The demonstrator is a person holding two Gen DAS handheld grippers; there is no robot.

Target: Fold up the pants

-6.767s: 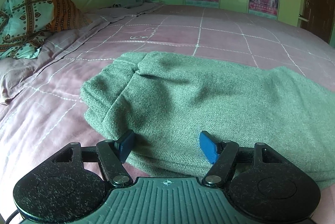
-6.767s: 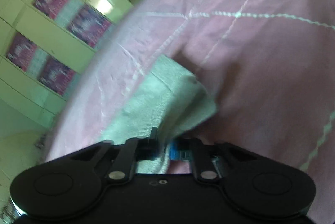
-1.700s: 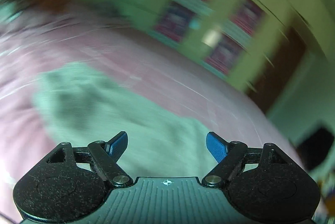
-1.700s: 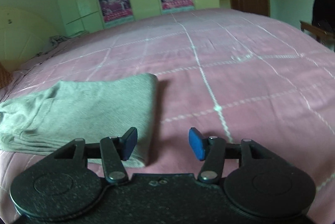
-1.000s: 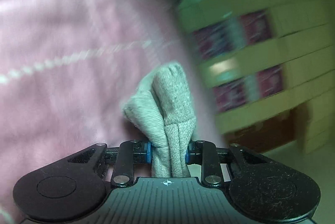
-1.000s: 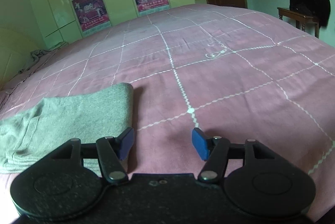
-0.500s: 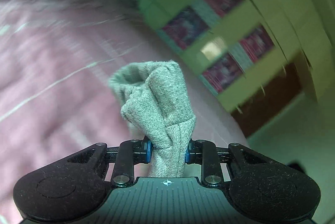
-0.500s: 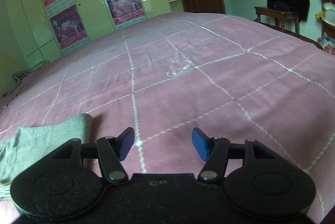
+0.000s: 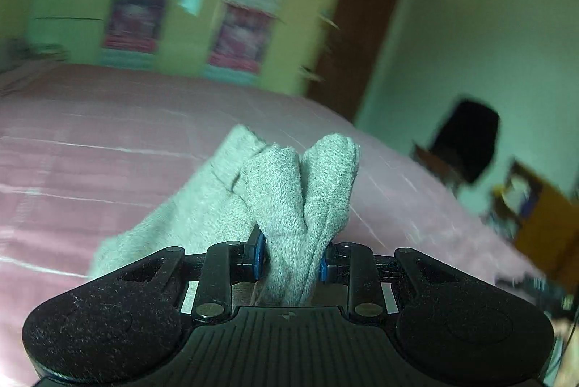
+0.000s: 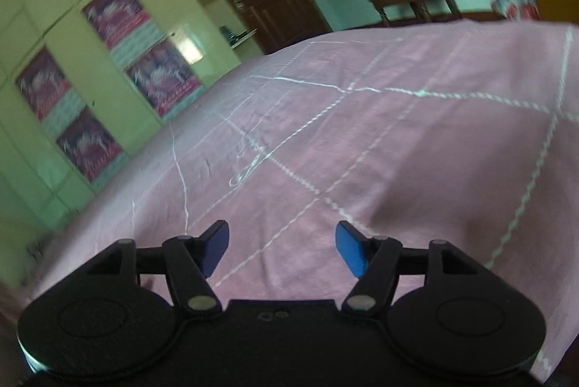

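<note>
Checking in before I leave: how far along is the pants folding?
The grey pants are already bunched into thick folded layers. The left claw is shut on them, lifting one end off the pink bedspread. The right claw is open and empty. Still left: laying them down.

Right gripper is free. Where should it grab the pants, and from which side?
Probably the free folded edge of the pants, on the portion trailing to the bed, approached from the side opposite the left gripper. That gripper is shut on a bunched thick end, so that end is secured. The right gripper is open over bare bed, pants out of its view.
</note>
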